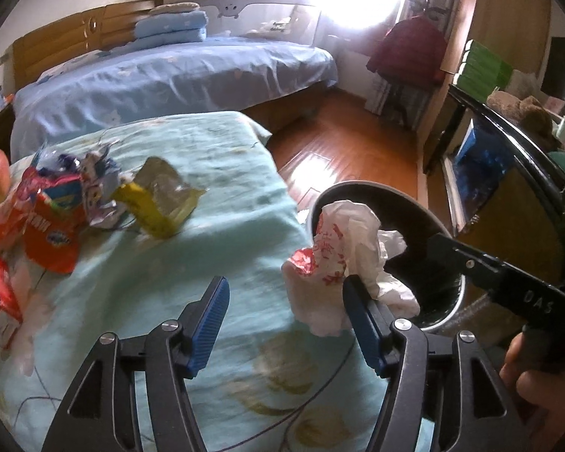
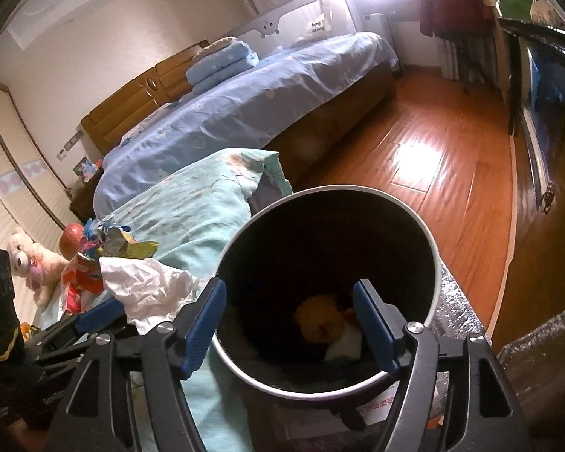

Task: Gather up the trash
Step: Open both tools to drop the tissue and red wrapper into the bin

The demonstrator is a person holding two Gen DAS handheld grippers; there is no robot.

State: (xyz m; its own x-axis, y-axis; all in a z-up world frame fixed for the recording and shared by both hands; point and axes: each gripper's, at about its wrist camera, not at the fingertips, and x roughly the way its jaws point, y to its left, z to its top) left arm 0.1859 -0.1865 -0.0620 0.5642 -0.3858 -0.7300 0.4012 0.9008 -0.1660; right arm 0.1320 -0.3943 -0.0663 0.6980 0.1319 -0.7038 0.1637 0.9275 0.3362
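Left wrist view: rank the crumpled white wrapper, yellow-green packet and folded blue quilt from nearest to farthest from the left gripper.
1. Crumpled white wrapper, just beyond the right finger, at the bin's rim.
2. Yellow-green packet, left, on the teal bedspread.
3. Folded blue quilt, far back by the headboard.

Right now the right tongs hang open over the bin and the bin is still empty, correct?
Not quite: the bin is not empty. The right wrist view shows yellowish and white trash at its bottom. The right tongs do hang open over it.

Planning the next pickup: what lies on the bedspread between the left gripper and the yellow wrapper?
Nothing: in the left wrist view, only bare turquoise bedspread lies between the open left gripper and the yellow wrapper.
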